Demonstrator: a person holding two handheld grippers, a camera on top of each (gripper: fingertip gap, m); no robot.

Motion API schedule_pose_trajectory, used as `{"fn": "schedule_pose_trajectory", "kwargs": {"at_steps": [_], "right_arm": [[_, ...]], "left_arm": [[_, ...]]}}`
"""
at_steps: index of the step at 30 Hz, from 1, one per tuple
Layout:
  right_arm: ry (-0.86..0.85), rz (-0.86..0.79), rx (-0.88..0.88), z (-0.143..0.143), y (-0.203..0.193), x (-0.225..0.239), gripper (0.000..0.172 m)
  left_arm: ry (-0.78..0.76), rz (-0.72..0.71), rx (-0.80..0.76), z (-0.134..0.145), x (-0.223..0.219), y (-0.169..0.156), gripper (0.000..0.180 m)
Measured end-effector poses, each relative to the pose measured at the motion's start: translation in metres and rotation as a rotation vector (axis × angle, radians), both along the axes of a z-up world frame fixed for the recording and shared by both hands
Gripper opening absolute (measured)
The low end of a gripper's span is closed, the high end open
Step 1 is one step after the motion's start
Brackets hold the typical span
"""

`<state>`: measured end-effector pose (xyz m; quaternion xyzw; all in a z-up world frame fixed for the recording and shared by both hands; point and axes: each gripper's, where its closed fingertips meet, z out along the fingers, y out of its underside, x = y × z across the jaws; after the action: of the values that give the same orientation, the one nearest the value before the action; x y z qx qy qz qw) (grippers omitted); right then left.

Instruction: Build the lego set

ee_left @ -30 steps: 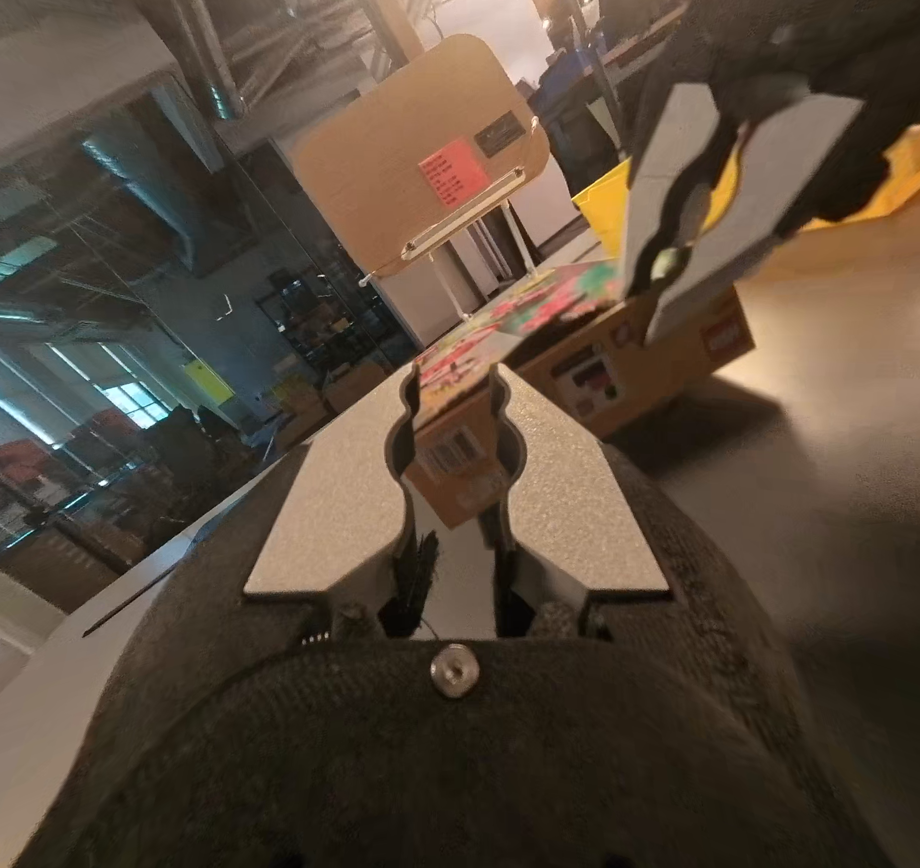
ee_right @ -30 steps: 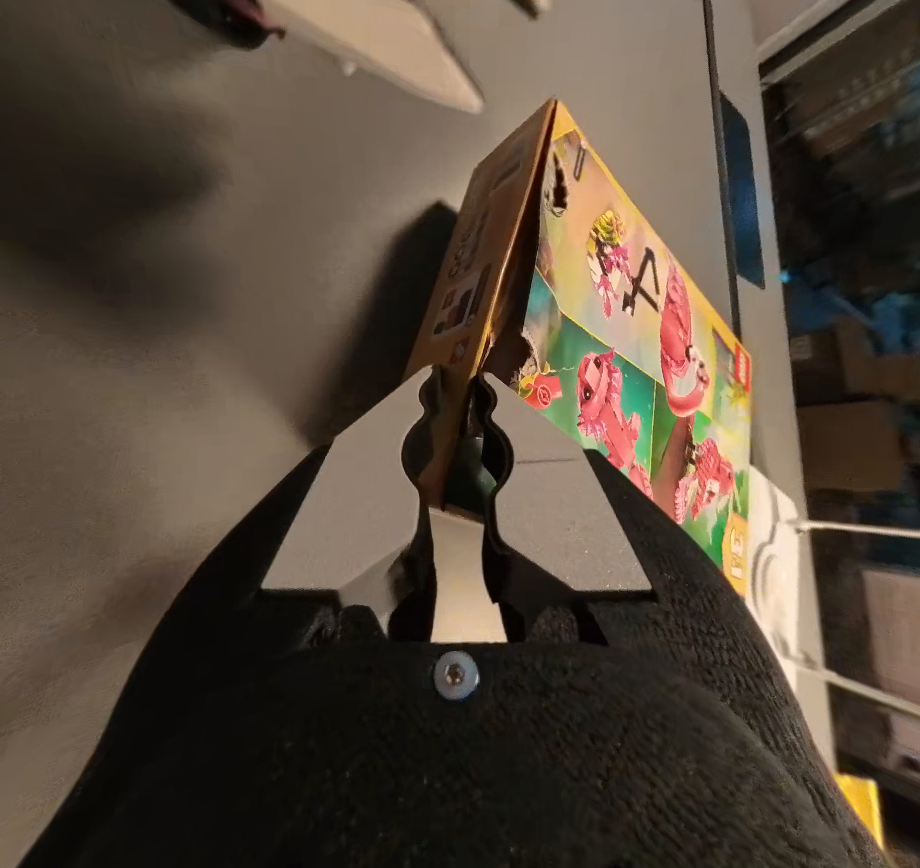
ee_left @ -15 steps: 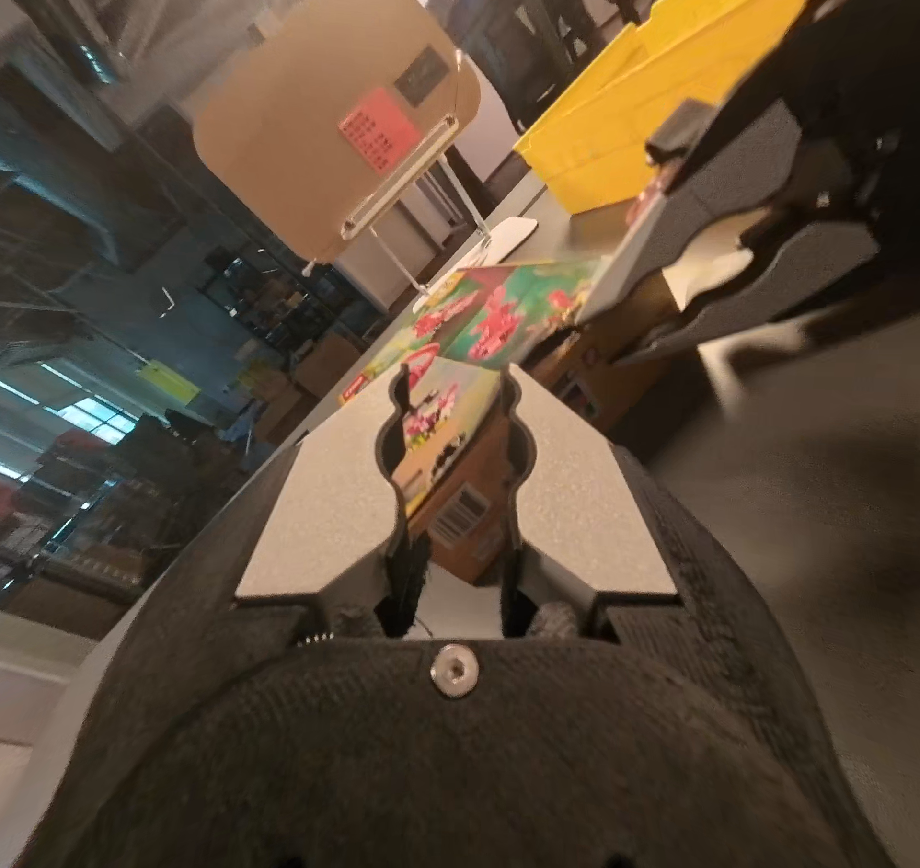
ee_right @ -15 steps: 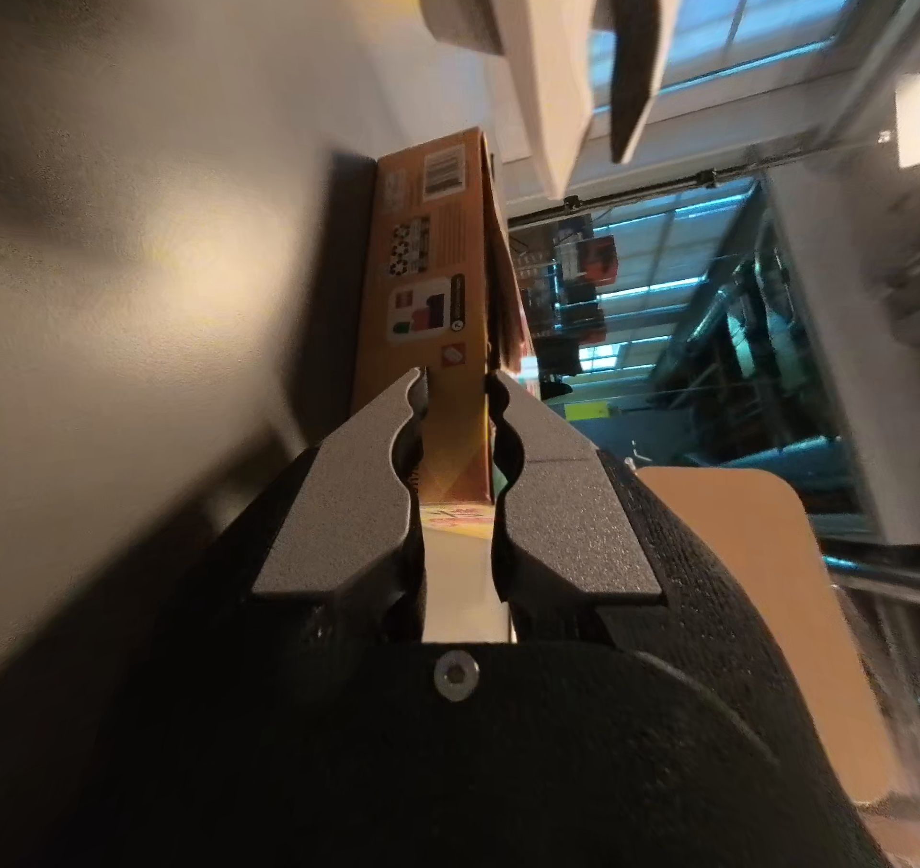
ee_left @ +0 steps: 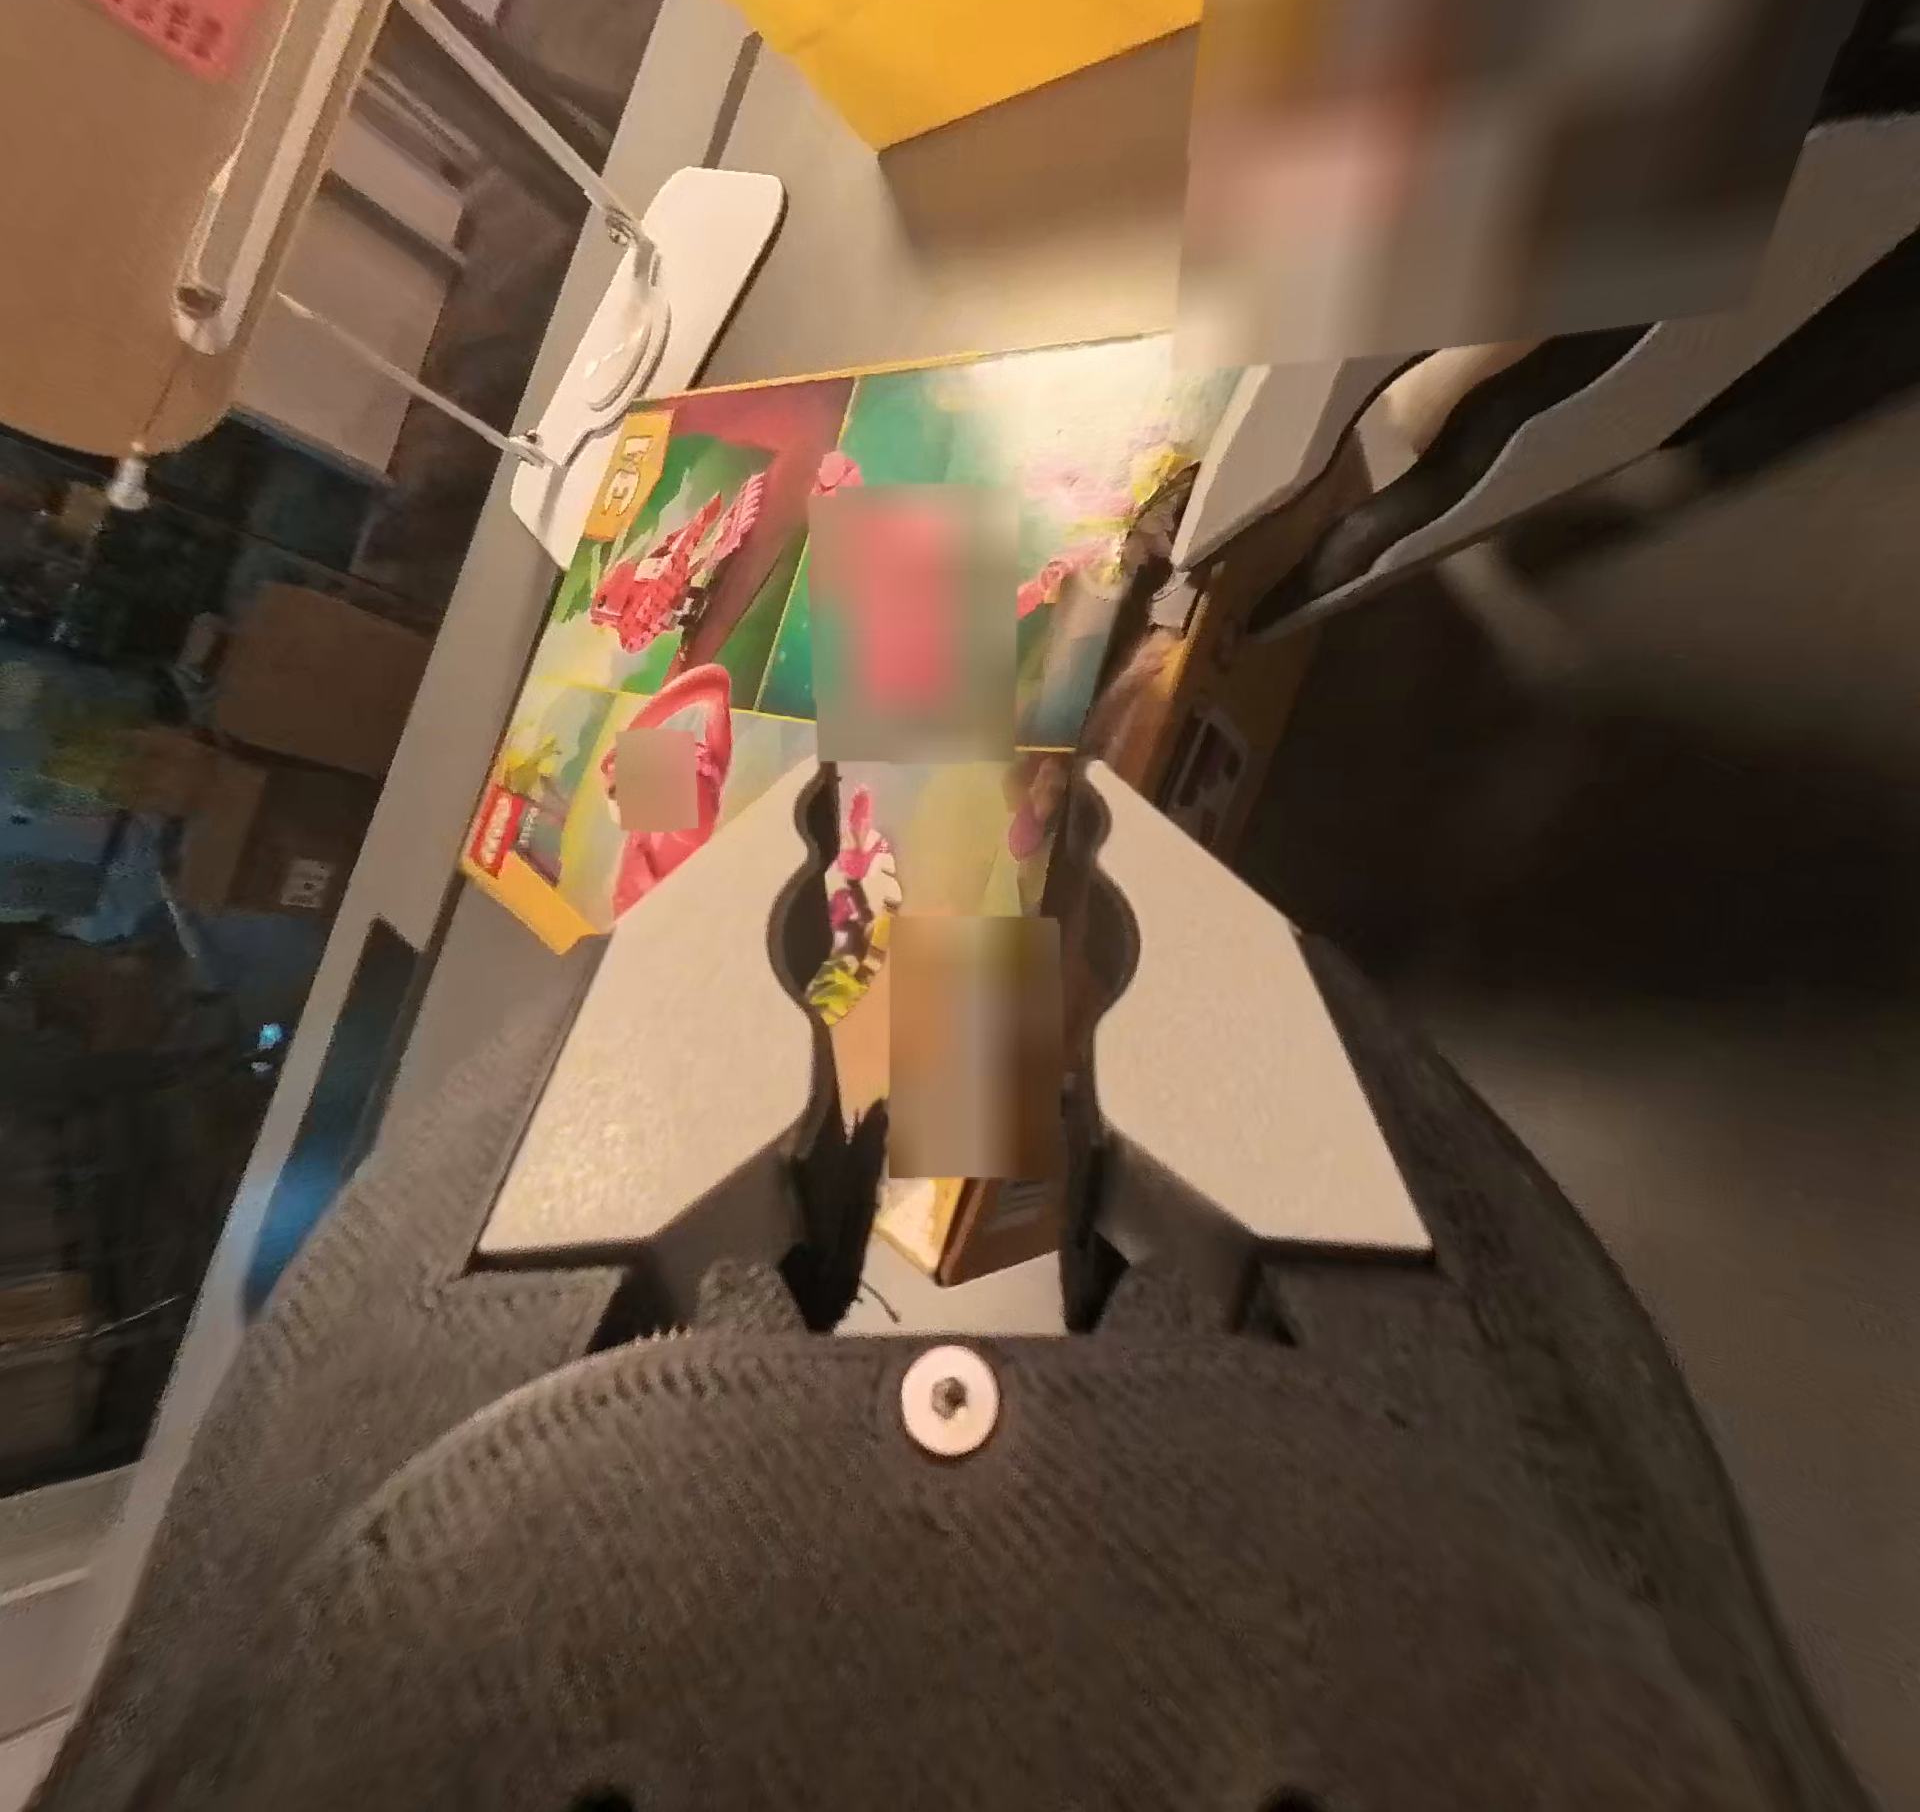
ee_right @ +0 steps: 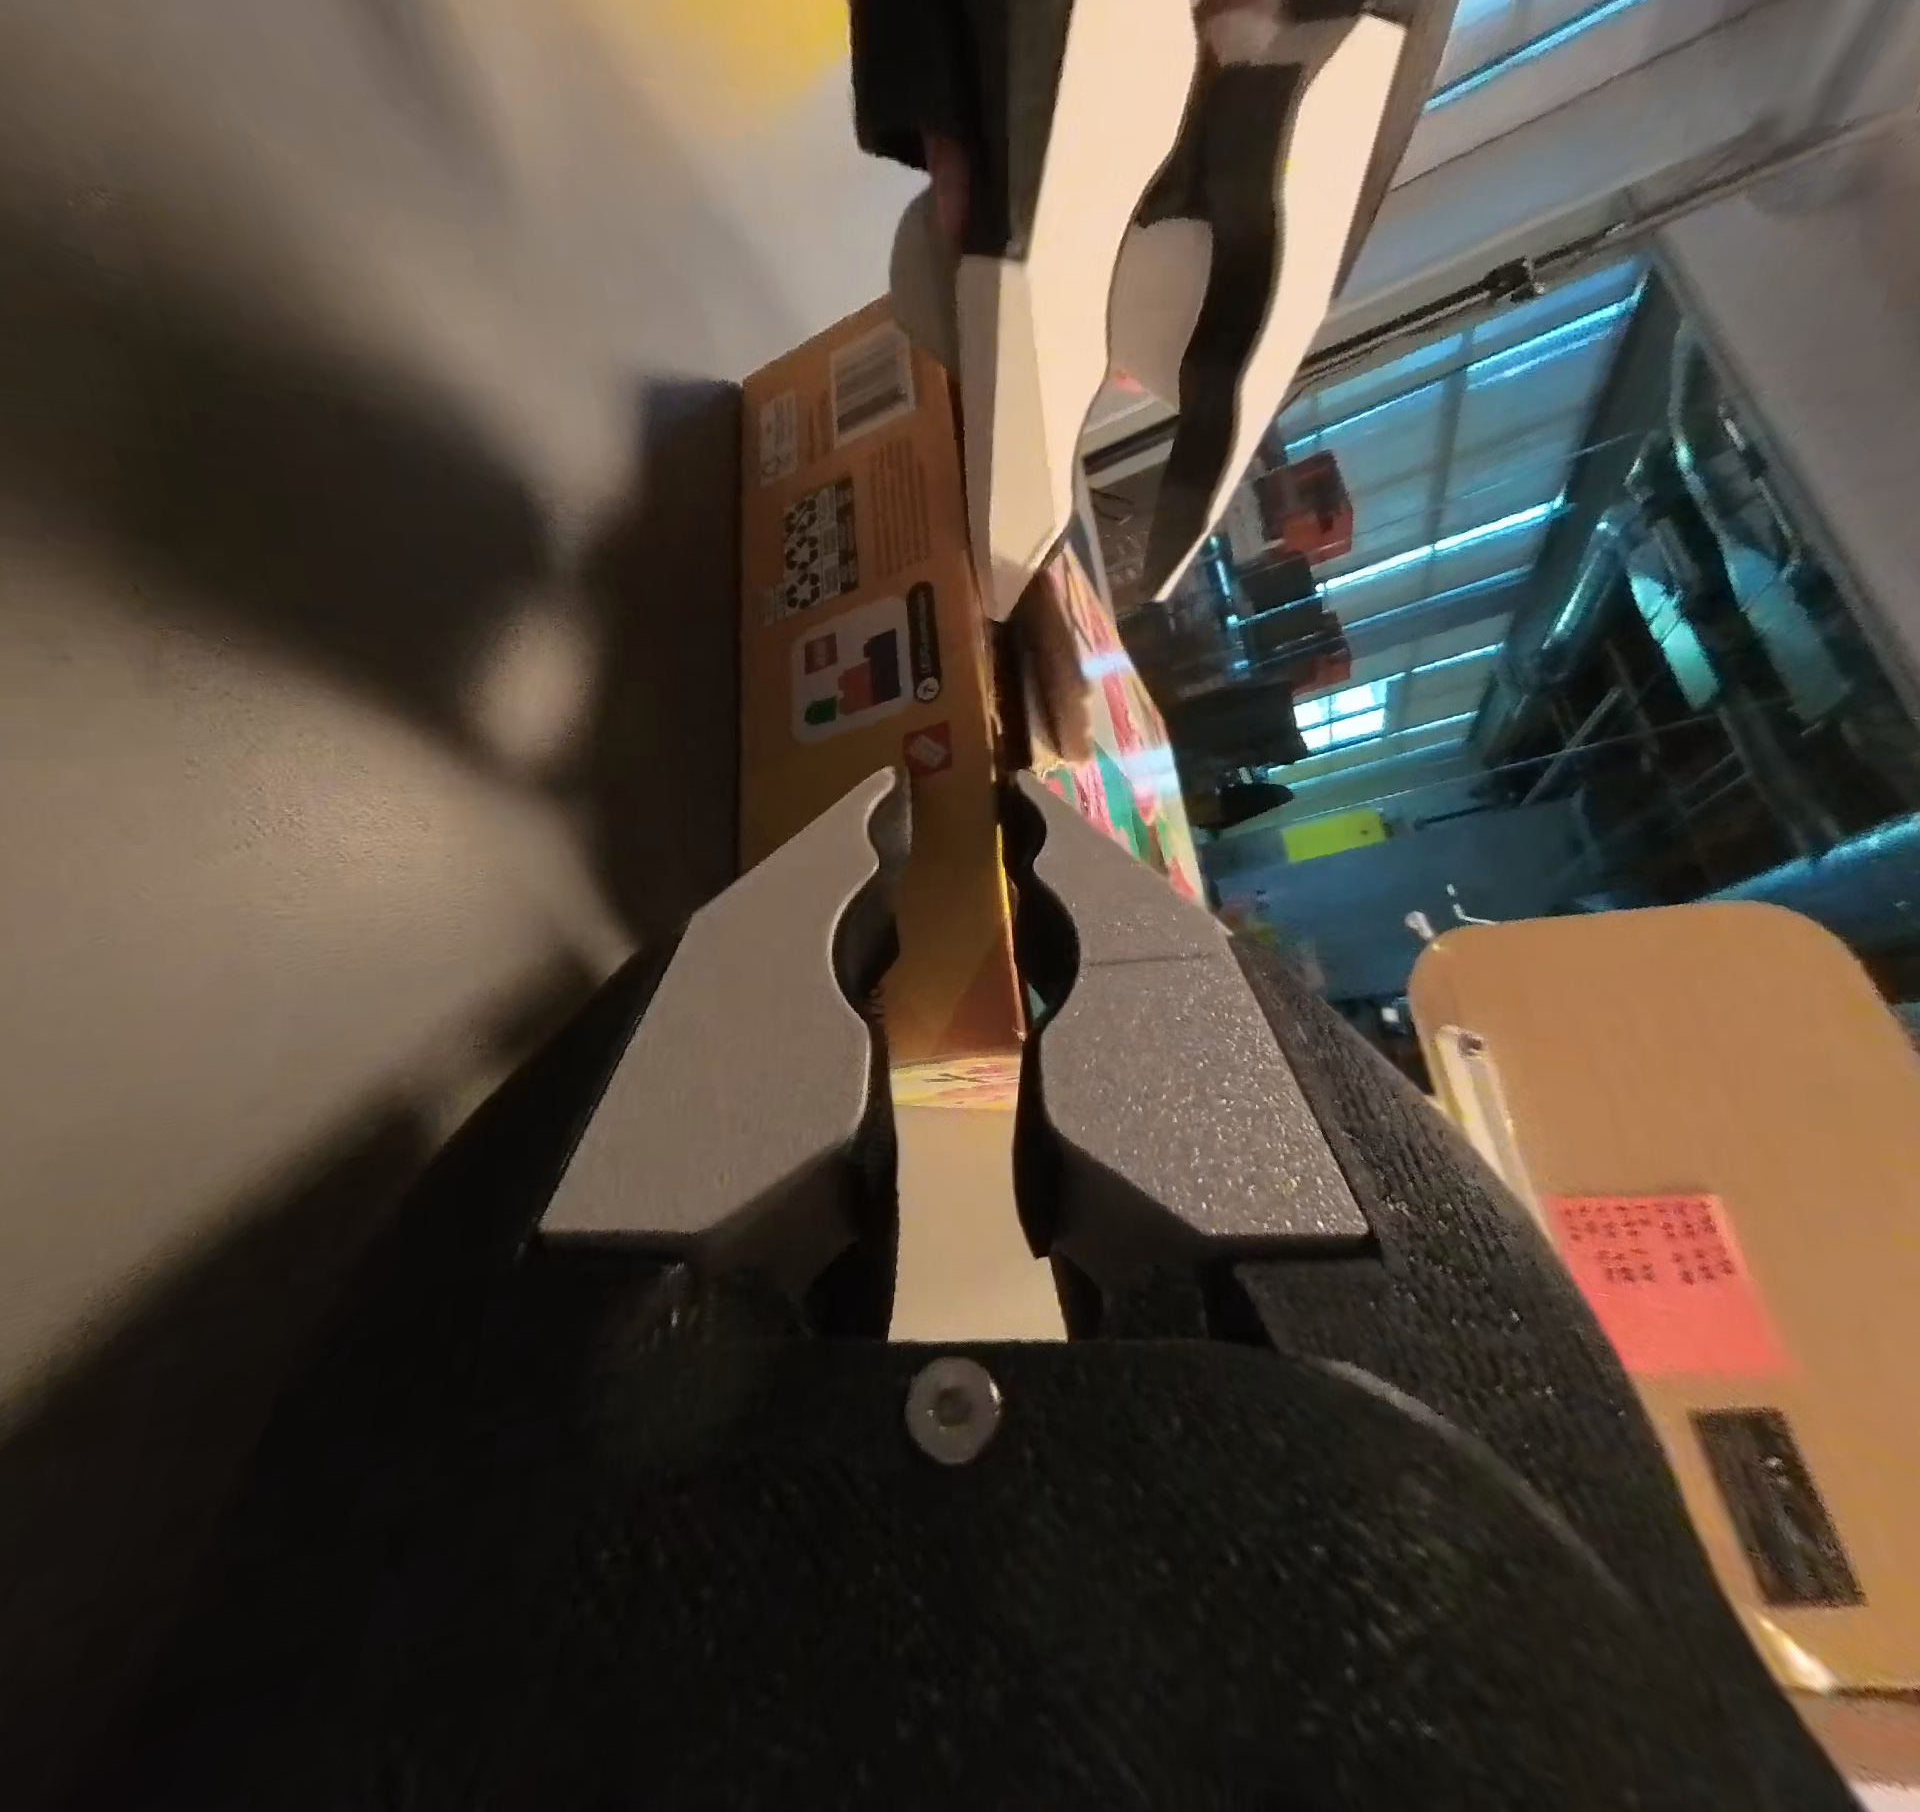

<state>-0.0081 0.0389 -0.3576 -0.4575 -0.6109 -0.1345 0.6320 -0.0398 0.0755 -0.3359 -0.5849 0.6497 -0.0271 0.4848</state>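
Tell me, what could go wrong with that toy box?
The toy box has a torn flap along its top edge, and the left tool is right at it, so the tear might grow. The right tool holds only the side panel, so the box might slip or twist.

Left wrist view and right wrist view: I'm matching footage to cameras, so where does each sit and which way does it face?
Left wrist view: on the left gripper, looking down along its fingers at the printed top of the toy brick box on the grey table; the right gripper is at the box's right edge.
Right wrist view: on the right gripper, low, facing the box's brown side edge-on, which stands between its fingers; the left gripper is above.
Shared: the box, both grippers, the tan board.
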Motion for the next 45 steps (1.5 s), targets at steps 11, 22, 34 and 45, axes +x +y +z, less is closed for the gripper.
{"fn": "schedule_pose_trajectory", "kwargs": {"at_steps": [11, 22, 34, 45], "right_arm": [[-0.002, -0.092, -0.002, 0.001, 0.007, 0.017, 0.013], [0.061, -0.158, 0.031, 0.01, -0.007, 0.024, 0.03], [0.022, -0.21, -0.051, -0.004, 0.004, 0.026, 0.028], [0.043, -0.203, 0.02, 0.008, -0.012, 0.04, 0.019]], "left_arm": [[0.042, 0.07, 0.19, -0.009, 0.013, -0.002, 0.001], [0.027, -0.184, -0.006, 0.025, 0.054, -0.022, 0.029], [0.452, -0.307, -0.119, -0.01, 0.085, 0.01, 0.026], [0.583, -0.364, -0.181, -0.026, 0.082, 0.0, 0.048]]}}
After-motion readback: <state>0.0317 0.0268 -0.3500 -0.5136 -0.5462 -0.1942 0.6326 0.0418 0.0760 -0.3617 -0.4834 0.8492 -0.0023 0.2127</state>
